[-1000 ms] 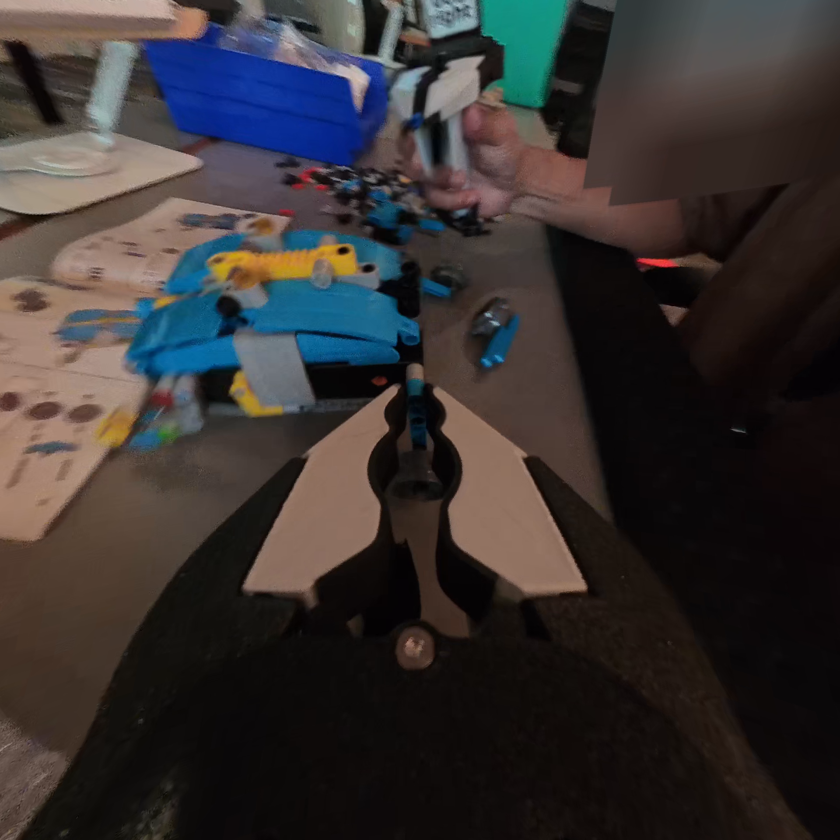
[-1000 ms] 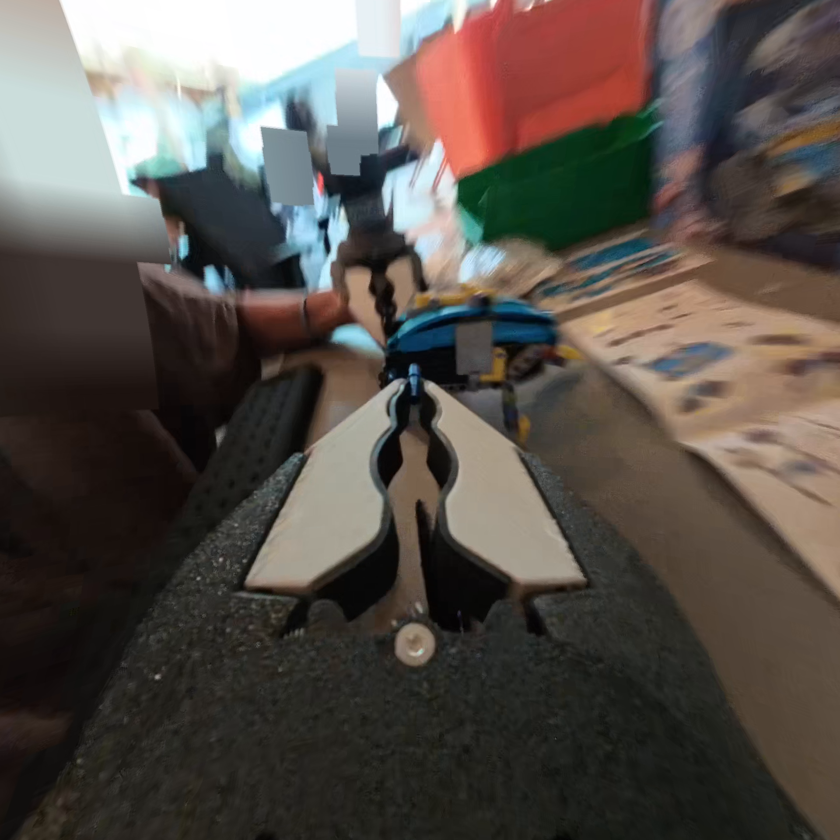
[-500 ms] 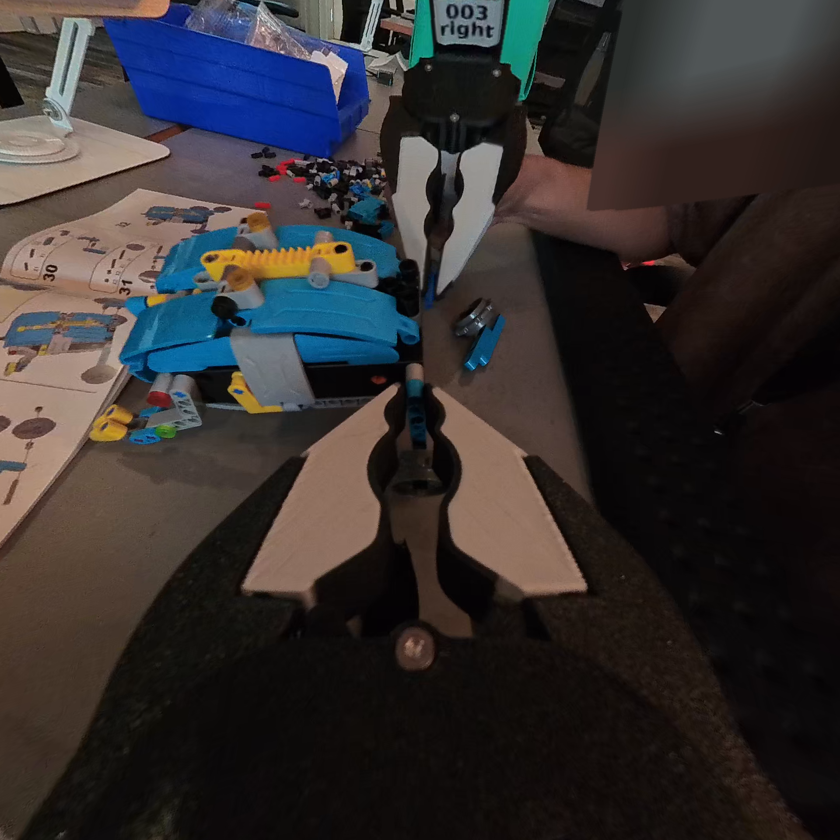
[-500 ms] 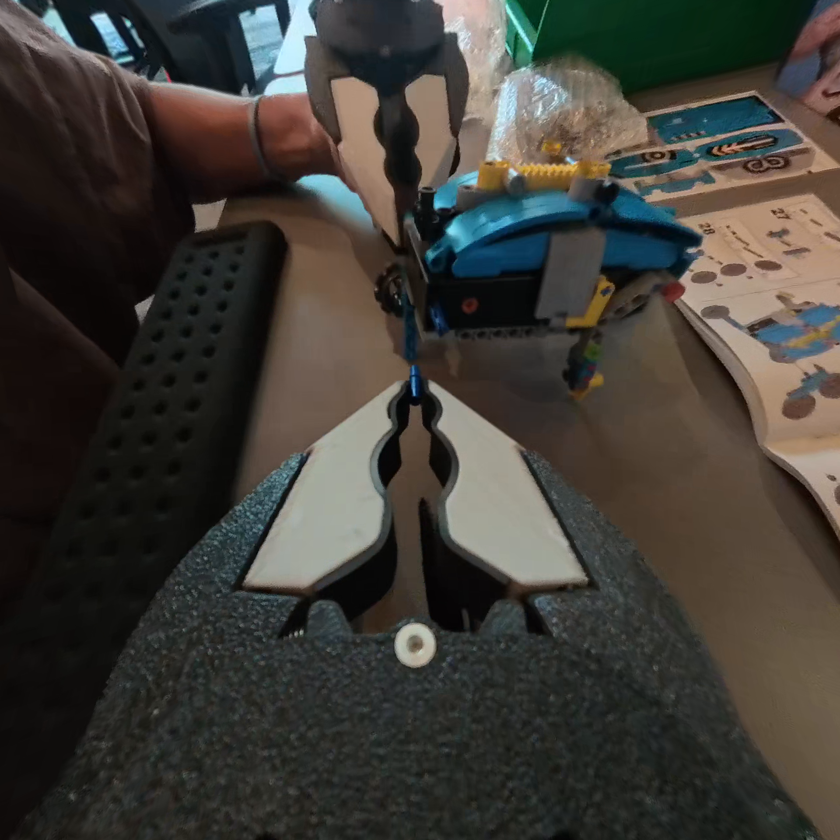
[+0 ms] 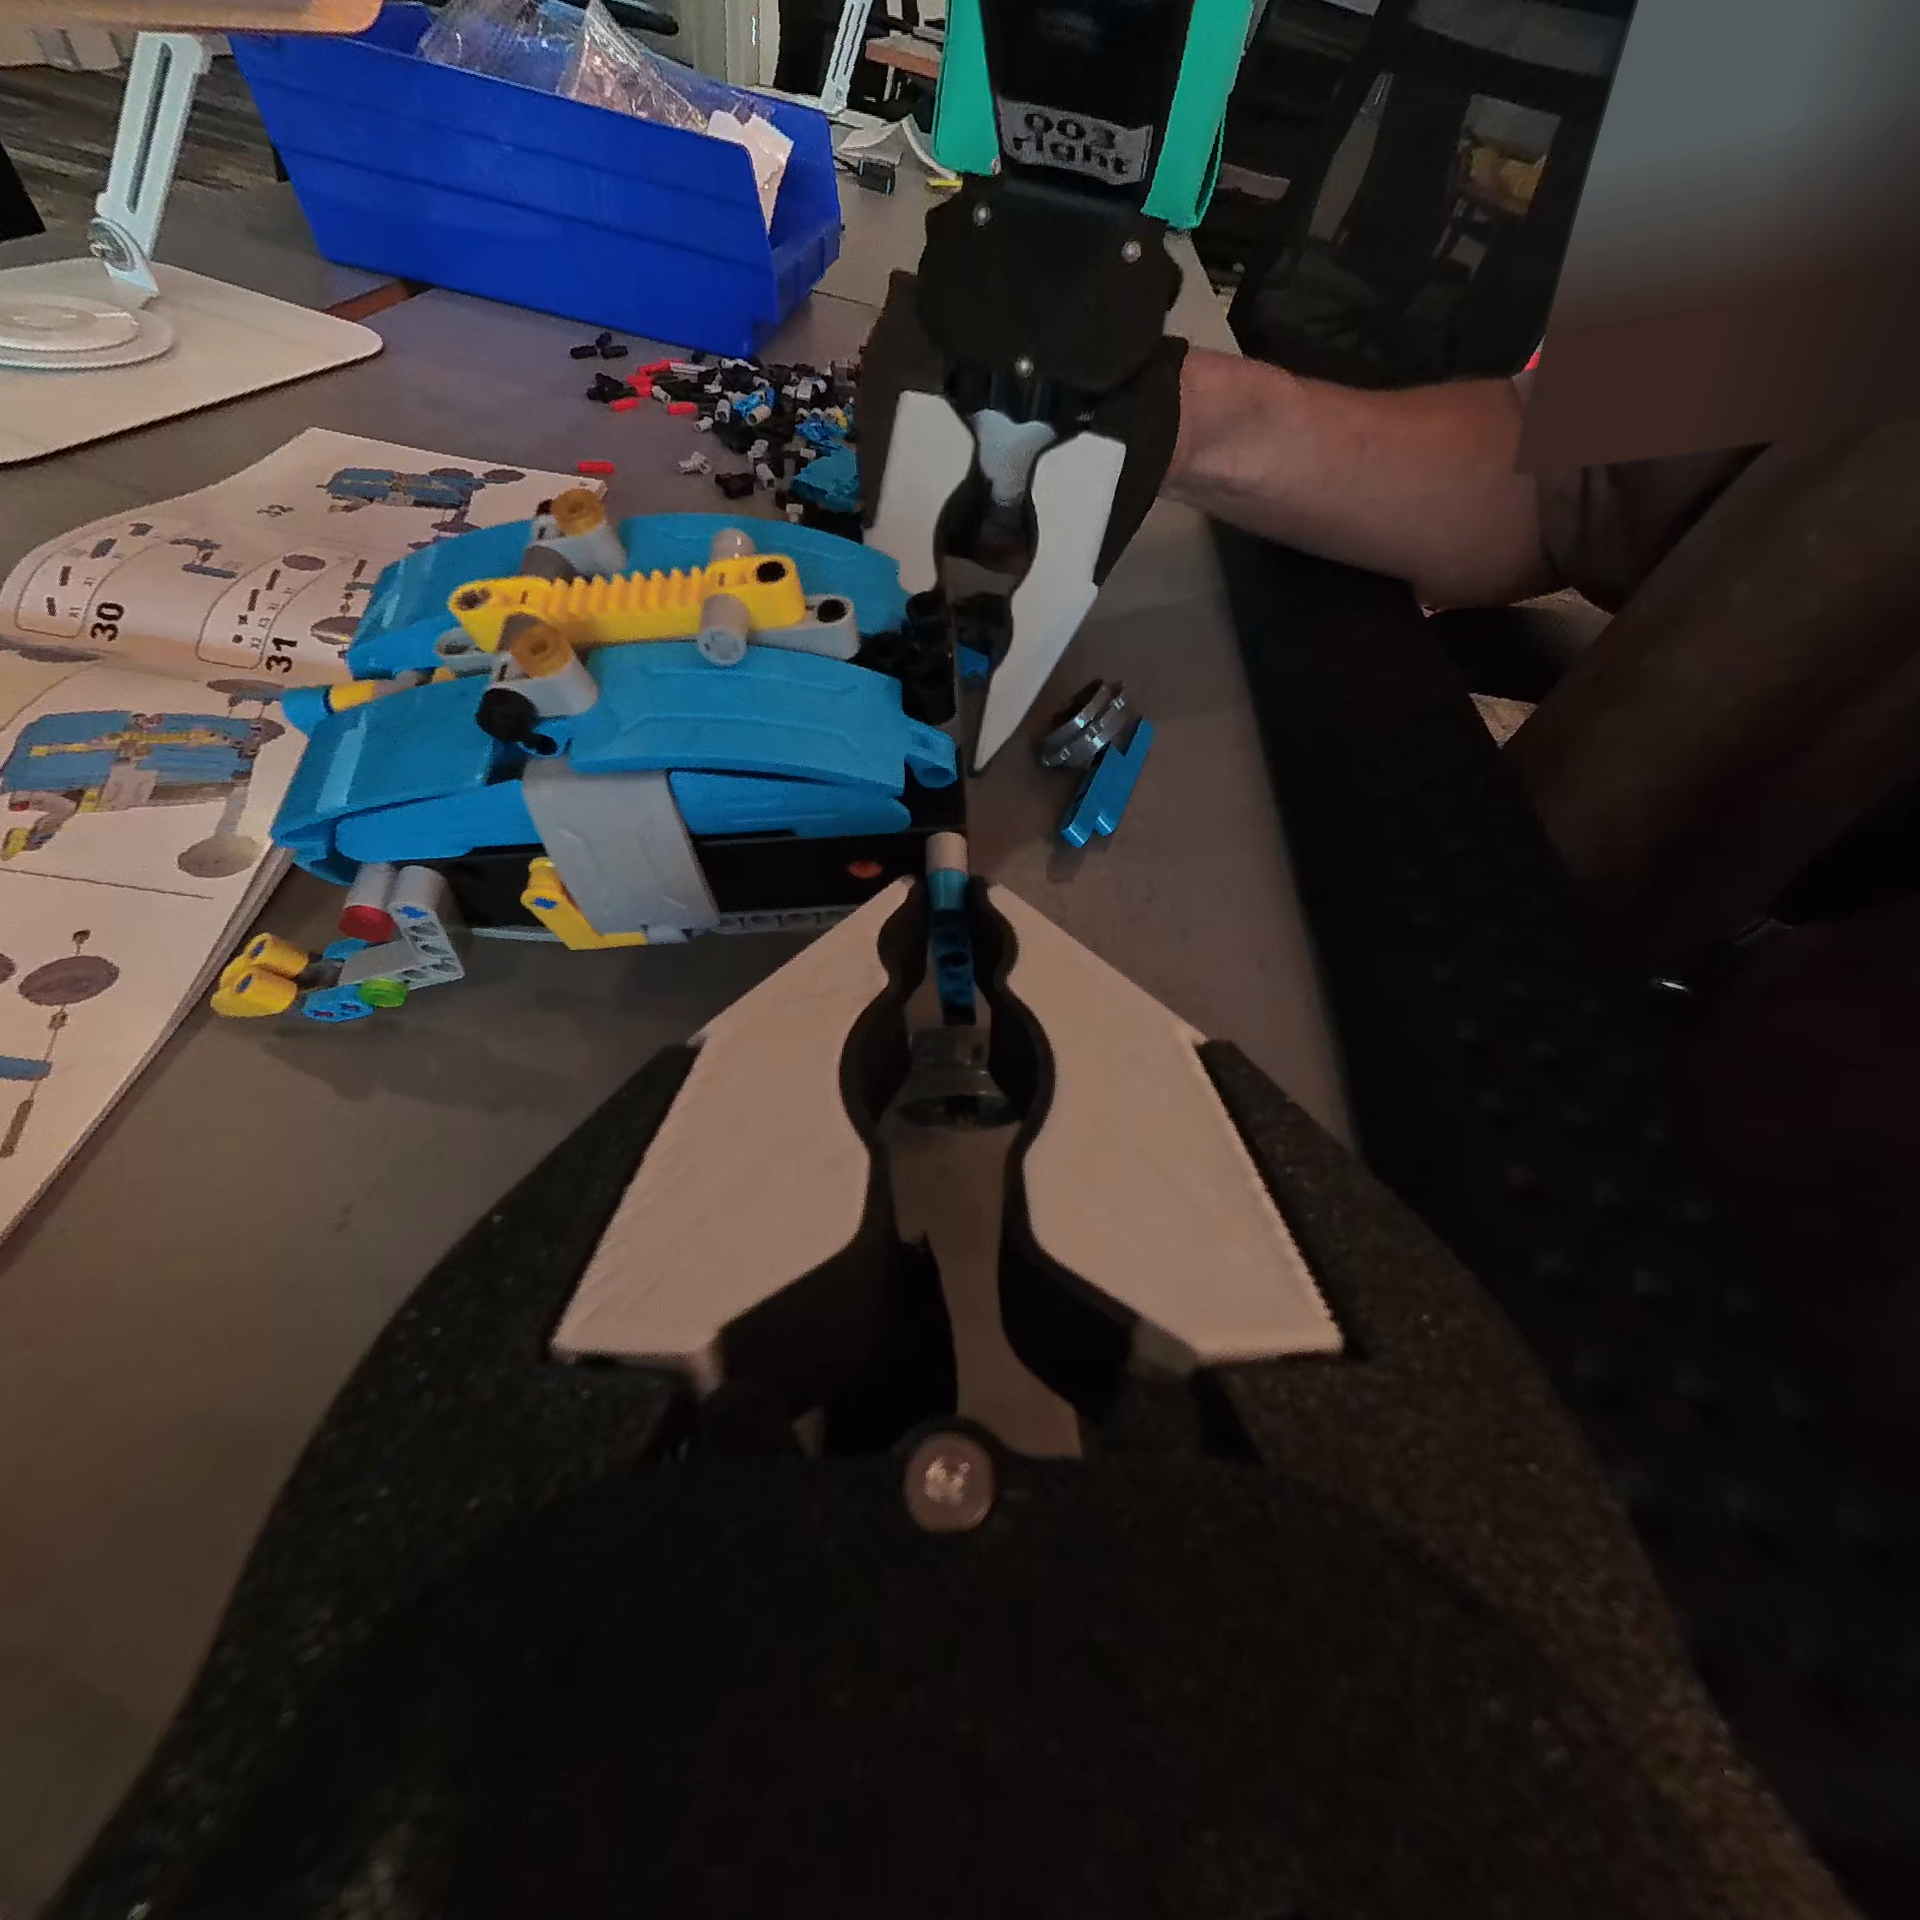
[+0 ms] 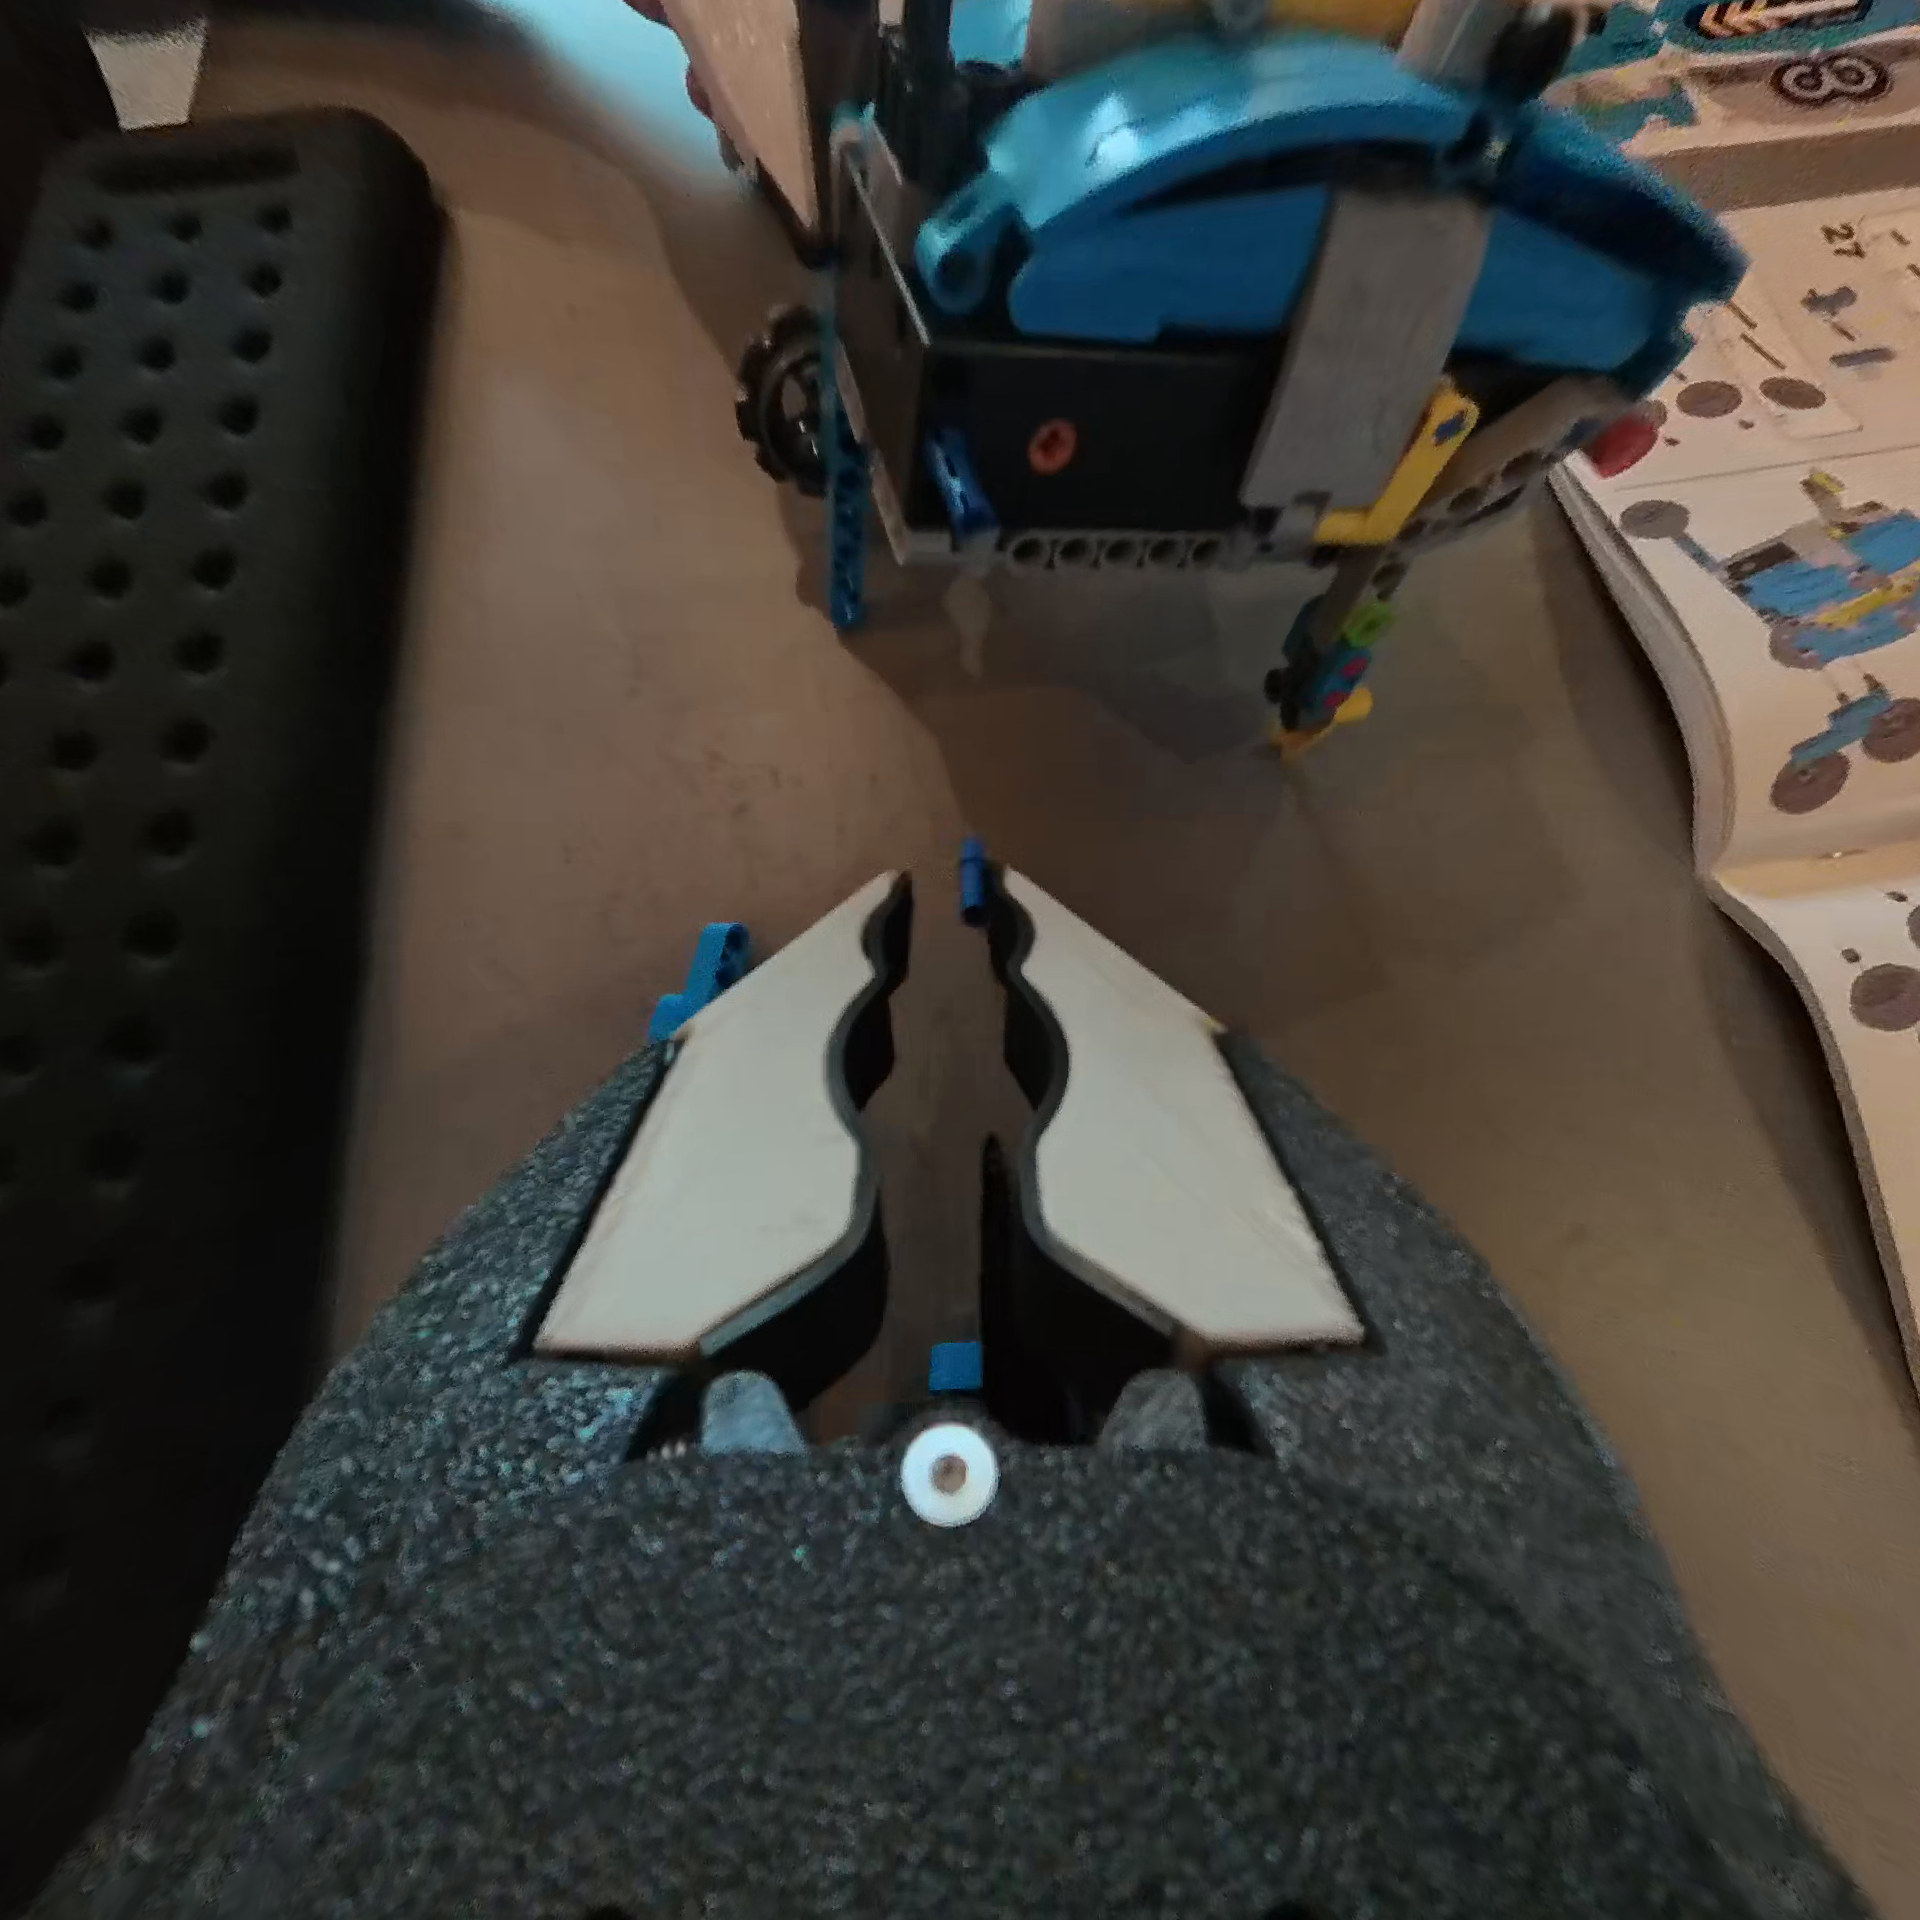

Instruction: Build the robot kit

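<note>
My left gripper (image 5: pixel 943 885) is shut on a thin blue beam (image 5: pixel 951 951) that carries a black gear (image 5: pixel 948 1081) and a pale pin at its tip. It sits at the near right corner of a blue brick vehicle with a yellow rack (image 5: pixel 623 707). My right gripper (image 6: pixel 954 883) is slightly open just above the table. A small blue pin (image 6: pixel 971 883) rests against its right fingertip, unclamped. This gripper also shows in the left wrist view (image 5: pixel 987 665), pointing down at the vehicle's right end. The vehicle (image 6: pixel 1195 312) lies ahead of it.
A grey wheel and blue piece (image 5: pixel 1091 748) lie right of the vehicle. A black perforated mat (image 6: pixel 156 623) runs along the table edge. An open instruction booklet (image 5: pixel 125 727), a blue bin (image 5: pixel 540 187), a pile of small parts (image 5: pixel 748 405) and a small yellow-red assembly (image 5: pixel 332 956) lie around. Spacing between my two grippers at the tips: around 11 cm.
My right gripper swung in beside the vehicle's end, dropped low to the table and opened; the blue pin is no longer clamped. My left gripper has held still with its beam.
</note>
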The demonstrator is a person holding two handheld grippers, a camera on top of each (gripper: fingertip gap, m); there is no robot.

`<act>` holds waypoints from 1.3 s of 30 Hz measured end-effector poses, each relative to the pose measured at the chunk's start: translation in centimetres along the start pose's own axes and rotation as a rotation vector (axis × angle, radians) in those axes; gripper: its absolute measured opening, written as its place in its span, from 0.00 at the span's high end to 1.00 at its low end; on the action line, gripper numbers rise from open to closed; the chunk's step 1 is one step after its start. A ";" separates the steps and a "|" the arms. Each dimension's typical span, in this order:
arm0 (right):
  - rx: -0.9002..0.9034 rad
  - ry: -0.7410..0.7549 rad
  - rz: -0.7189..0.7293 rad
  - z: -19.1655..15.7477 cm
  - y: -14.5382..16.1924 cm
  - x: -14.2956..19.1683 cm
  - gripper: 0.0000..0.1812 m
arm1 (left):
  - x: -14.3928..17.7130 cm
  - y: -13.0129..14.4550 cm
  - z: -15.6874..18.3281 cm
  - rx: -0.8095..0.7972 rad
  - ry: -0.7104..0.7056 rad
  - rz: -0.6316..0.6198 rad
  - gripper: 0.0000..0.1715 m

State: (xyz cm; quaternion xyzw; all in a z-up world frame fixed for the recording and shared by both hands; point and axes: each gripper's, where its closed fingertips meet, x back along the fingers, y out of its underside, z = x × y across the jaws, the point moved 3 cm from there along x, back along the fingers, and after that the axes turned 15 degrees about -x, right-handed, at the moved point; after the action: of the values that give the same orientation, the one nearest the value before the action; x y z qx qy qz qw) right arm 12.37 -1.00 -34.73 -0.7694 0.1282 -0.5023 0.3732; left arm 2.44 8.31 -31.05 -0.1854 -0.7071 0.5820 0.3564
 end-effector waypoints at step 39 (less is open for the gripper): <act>-0.173 -0.284 0.288 -1.4 -5.2 0.7 0.98 | 1.1 0.5 -0.3 0.019 0.029 -0.001 0.96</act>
State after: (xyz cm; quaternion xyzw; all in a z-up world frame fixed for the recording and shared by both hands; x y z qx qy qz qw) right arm 10.59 1.55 -30.33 -0.8353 0.2255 -0.3175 0.3881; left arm 1.80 9.39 -31.21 -0.1900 -0.6964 0.5856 0.3689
